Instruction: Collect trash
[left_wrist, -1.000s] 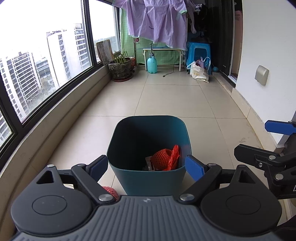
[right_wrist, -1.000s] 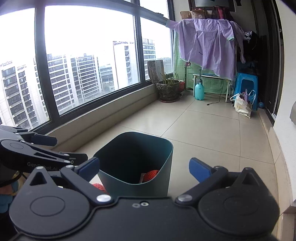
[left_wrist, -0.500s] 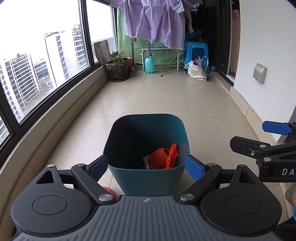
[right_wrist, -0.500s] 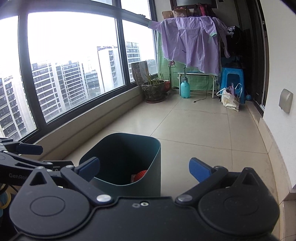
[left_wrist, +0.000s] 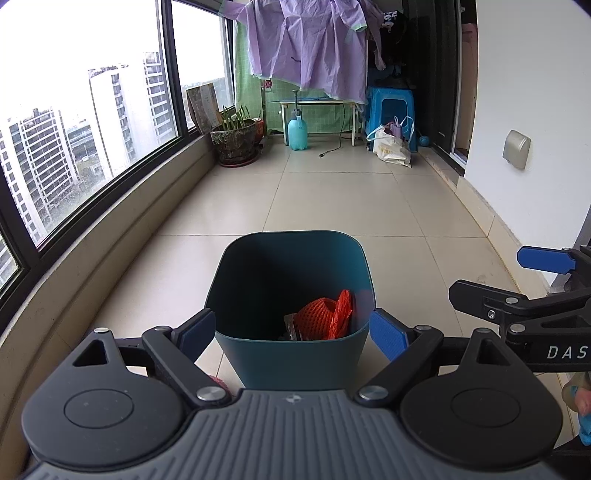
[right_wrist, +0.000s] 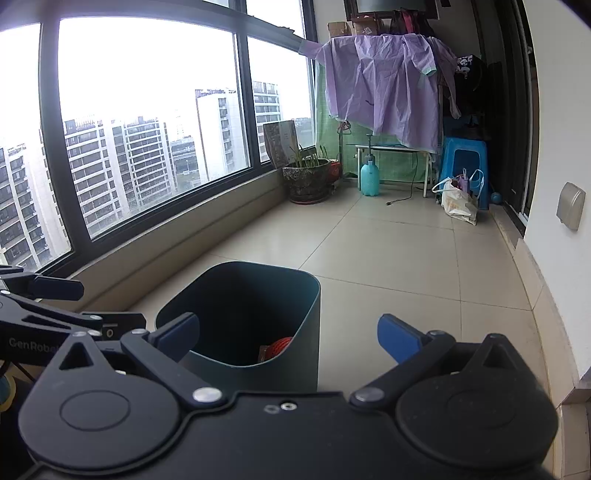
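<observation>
My left tool (left_wrist: 291, 330) hangs with its jaws spread wide, one blue pad on either side of the teal trash bin (left_wrist: 291, 354), holding nothing; I cannot tell whether the pads touch the bin's walls or only frame them. My right tool (right_wrist: 288, 332) is spread just as wide and grips nothing, with the bin (right_wrist: 258, 354) ahead of it toward its left finger and bare floor tiles (right_wrist: 424, 266) ahead of its right finger.

The bin stands upright on the floor directly ahead of my left tool. Inside it, low against the near right wall, lies an orange-red net bundle (left_wrist: 325, 314) with a darker scrap of wrapper beside it. From my right tool only a small patch of that orange (right_wrist: 280, 345) shows over the near rim. Just below my left tool's left finger, a bit of pinkish-red stuff (left_wrist: 218, 380) lies on the floor beside the bin's base; it is too hidden to name.

Far ahead of both tools stand a potted plant (left_wrist: 236, 142), a pale blue spray bottle (left_wrist: 297, 129), a blue plastic stool (left_wrist: 391, 116) with a white shopping bag (left_wrist: 391, 147) just in front of it, and a purple garment (left_wrist: 306, 48) hanging above them. Tall windows (right_wrist: 140, 140) run along the left, a white wall (left_wrist: 535, 92) along the right. The floor between bin and plant carries nothing that blocks the way.
</observation>
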